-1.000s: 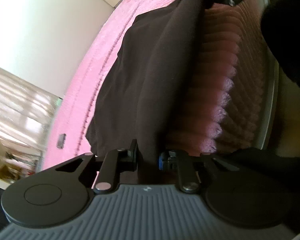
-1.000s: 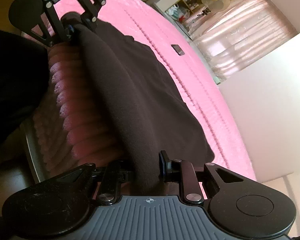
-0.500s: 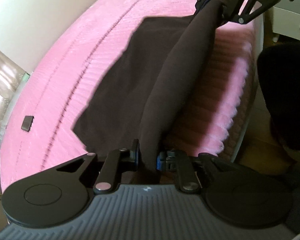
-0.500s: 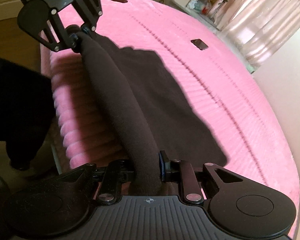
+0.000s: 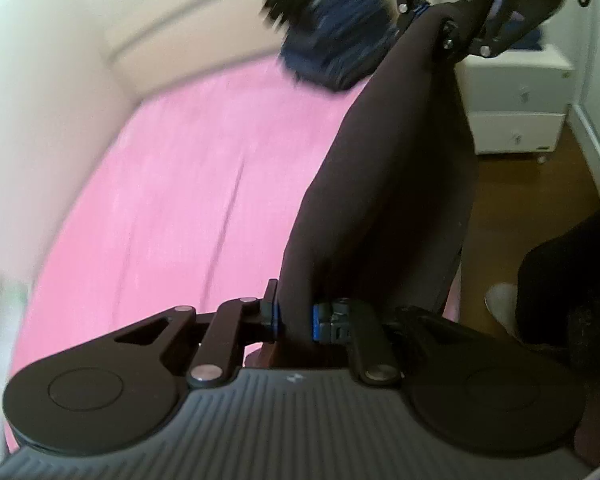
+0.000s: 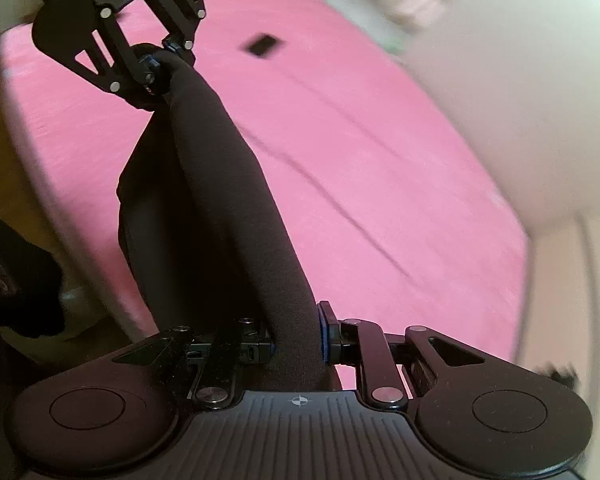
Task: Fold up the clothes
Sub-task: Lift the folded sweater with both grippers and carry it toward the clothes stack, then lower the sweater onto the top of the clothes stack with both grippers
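Observation:
A dark brown garment (image 5: 388, 184) hangs in the air, stretched between both grippers above the near edge of the pink bed (image 5: 172, 184). My left gripper (image 5: 296, 318) is shut on one end of its top edge; the fabric fills the gap between the blue pads. My right gripper (image 6: 298, 340) is shut on the other end of the dark brown garment (image 6: 228, 184). Each view shows the other gripper at the top: the right gripper (image 5: 446, 20) and the left gripper (image 6: 158, 62), both clamped on the cloth. The rest of the garment drapes downward off the bed's side.
A pile of dark blue clothes (image 5: 332, 40) lies at the far end of the bed. A small dark rectangular object (image 6: 264, 45) lies on the pink cover. A white drawer unit (image 5: 516, 96) stands on the wooden floor (image 5: 540, 200) beside the bed. A person's dark-clothed leg (image 5: 572, 272) is nearby.
Both grippers have risen steeply with the garment. It lay spread over the bed a second ago and now hangs clear of the cover. Both grips stayed shut.

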### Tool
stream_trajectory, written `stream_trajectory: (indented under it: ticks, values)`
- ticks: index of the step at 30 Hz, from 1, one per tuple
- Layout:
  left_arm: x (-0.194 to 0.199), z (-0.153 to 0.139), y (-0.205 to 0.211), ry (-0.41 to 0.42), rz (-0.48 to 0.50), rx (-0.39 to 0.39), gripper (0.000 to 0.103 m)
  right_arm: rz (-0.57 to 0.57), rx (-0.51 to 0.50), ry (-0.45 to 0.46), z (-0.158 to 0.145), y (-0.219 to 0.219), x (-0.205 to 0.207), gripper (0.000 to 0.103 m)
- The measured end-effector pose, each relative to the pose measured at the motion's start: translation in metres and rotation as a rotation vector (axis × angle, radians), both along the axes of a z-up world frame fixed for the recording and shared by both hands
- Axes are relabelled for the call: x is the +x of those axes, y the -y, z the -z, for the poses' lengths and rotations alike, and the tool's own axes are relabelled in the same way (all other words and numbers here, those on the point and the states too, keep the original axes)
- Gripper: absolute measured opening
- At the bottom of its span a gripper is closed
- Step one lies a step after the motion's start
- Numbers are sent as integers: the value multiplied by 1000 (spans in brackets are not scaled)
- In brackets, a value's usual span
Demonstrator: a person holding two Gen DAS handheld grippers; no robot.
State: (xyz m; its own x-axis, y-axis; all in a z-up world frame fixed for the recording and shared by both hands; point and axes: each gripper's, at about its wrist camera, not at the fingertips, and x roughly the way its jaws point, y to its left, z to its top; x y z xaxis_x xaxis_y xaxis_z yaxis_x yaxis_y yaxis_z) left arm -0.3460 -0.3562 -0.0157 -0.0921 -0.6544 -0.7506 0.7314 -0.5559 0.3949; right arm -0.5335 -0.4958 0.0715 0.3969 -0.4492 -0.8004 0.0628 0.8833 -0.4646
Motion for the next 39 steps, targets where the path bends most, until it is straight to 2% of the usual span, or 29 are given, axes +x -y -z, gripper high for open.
stream_trajectory:
  ticks: [5, 8, 10, 13, 16, 18, 20, 23, 27, 29, 30, 33, 35, 36, 37, 39]
  values:
    - [-52, -46, 83, 43, 229, -153, 13, 205, -132, 61, -53, 43, -61, 17]
    - [-90, -84, 146, 47, 334, -268, 13, 304, -239, 123, -88, 89, -102, 17]
    - [-131, -106, 181, 55, 379, -353, 13, 350, -312, 162, -108, 127, -133, 17]
    - [-189, -135, 247, 69, 401, -451, 13, 368, -385, 213, -134, 195, -184, 17]
    - [-250, -162, 319, 81, 385, -520, 13, 333, -442, 261, -160, 279, -239, 17]
    - [-291, -181, 367, 90, 359, -536, 13, 300, -481, 264, -178, 337, -269, 17]
    - [-334, -199, 415, 141, 346, -566, 13, 271, -532, 278, -198, 398, -298, 17]
    - [-384, -225, 485, 148, 310, -624, 13, 249, -615, 318, -220, 479, -333, 17]
    - [-438, -216, 554, 207, 282, -667, 13, 225, -639, 309, -198, 546, -364, 17]
    - [-455, -184, 573, 228, 301, -612, 13, 226, -557, 263, -152, 564, -375, 17]
    - [-463, -159, 581, 236, 306, -559, 13, 221, -522, 230, -127, 570, -378, 17]
    - [-481, -70, 590, 283, 338, -358, 14, 195, -357, 110, -49, 576, -387, 17]
    - [-493, -13, 592, 325, 361, -225, 14, 169, -324, 63, -23, 564, -392, 18]
    - [-497, 5, 587, 339, 364, -199, 14, 153, -316, 41, -11, 557, -394, 19]
    - [-499, 14, 581, 345, 354, -213, 14, 147, -319, 33, -6, 549, -398, 23]
    - [-497, 12, 576, 311, 311, -228, 14, 172, -317, 55, -12, 540, -413, 27]
